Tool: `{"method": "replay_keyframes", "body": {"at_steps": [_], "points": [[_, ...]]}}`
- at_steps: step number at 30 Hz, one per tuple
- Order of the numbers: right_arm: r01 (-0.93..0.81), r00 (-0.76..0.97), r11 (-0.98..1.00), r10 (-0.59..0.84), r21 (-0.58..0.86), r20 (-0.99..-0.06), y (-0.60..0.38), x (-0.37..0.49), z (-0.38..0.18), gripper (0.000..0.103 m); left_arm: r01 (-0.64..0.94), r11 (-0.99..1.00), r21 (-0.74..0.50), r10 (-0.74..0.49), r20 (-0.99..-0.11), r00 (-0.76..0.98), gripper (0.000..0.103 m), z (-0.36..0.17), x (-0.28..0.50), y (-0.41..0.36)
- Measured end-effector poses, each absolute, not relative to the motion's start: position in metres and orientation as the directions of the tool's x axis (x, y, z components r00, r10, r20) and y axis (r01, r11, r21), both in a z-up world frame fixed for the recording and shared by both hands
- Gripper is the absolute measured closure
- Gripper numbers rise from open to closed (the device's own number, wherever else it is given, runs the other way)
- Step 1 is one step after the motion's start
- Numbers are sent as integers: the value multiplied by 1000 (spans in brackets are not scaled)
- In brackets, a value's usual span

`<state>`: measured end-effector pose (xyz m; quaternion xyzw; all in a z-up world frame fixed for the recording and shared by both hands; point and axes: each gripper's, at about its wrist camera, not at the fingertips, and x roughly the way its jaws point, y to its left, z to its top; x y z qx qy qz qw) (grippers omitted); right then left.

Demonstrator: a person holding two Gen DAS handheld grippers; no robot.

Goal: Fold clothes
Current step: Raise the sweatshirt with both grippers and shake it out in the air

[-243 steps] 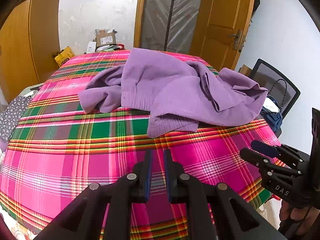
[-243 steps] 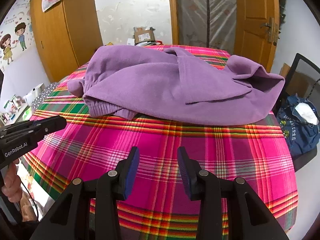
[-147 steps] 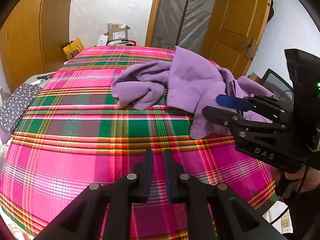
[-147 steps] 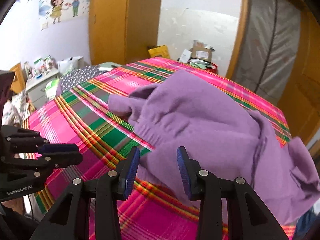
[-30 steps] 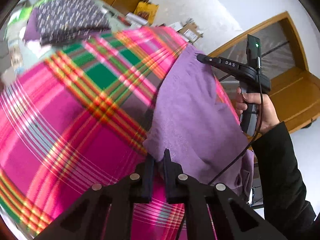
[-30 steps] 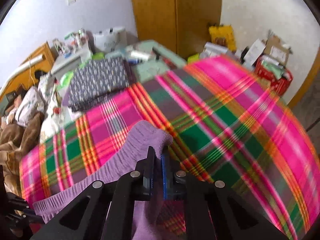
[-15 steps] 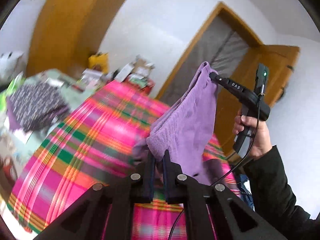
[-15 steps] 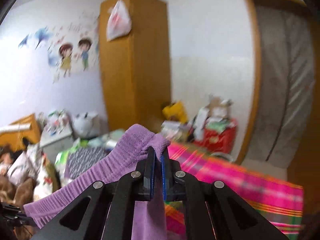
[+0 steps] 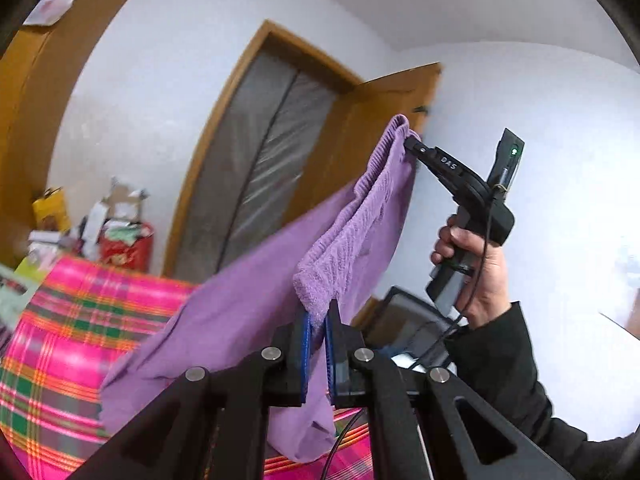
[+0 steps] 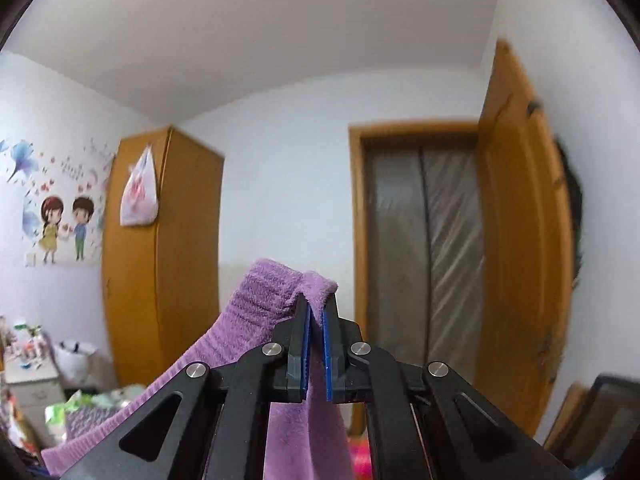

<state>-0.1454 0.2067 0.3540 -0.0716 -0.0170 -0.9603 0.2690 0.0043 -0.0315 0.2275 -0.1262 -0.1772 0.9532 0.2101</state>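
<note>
A purple knitted garment (image 9: pixel 240 304) hangs in the air above the pink plaid table (image 9: pixel 60 344), stretched between both grippers by its ribbed hem. My left gripper (image 9: pixel 318 332) is shut on one end of the hem. My right gripper (image 10: pixel 316 320) is shut on the other end of the purple garment (image 10: pixel 256 316); it also shows in the left wrist view (image 9: pixel 410 142), held high at upper right by a hand. The garment's lower part drapes down toward the table.
A doorway with grey plastic sheeting (image 9: pixel 256 184) and an open wooden door (image 10: pixel 520 240) stand behind the table. A wooden wardrobe (image 10: pixel 160 248) stands at left. Boxes and a red container (image 9: pixel 120 236) lie past the table's far edge. A dark chair (image 9: pixel 408 320) stands at the right.
Both grippers have lifted higher with the garment. The hem now spans between them in the air, and both views tilt up toward the walls and ceiling.
</note>
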Motion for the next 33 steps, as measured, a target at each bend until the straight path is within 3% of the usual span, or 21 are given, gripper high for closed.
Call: {"method": "replay_keyframes", "body": {"at_steps": [2, 6, 16, 21, 33], "points": [[527, -837, -850, -523, -21, 164, 200, -137, 358, 98, -352, -850, -392, 441, -163, -883, 97, 220, 7, -36], [569, -814, -820, -572, -54, 103, 159, -151, 335, 98, -272, -864, -423, 389, -220, -895, 97, 186, 3, -56], [735, -654, -678, -716, 19, -244, 14, -218, 201, 98, 110, -885, -452, 127, -461, -878, 97, 104, 27, -150], [796, -566, -606, -748, 8, -346, -61, -217, 156, 98, 264, -838, -479, 42, -537, -843, 97, 71, 46, -199], [889, -430, -456, -813, -31, -393, -198, -212, 148, 98, 430, -762, -484, -148, -517, -843, 97, 80, 93, -279]]}}
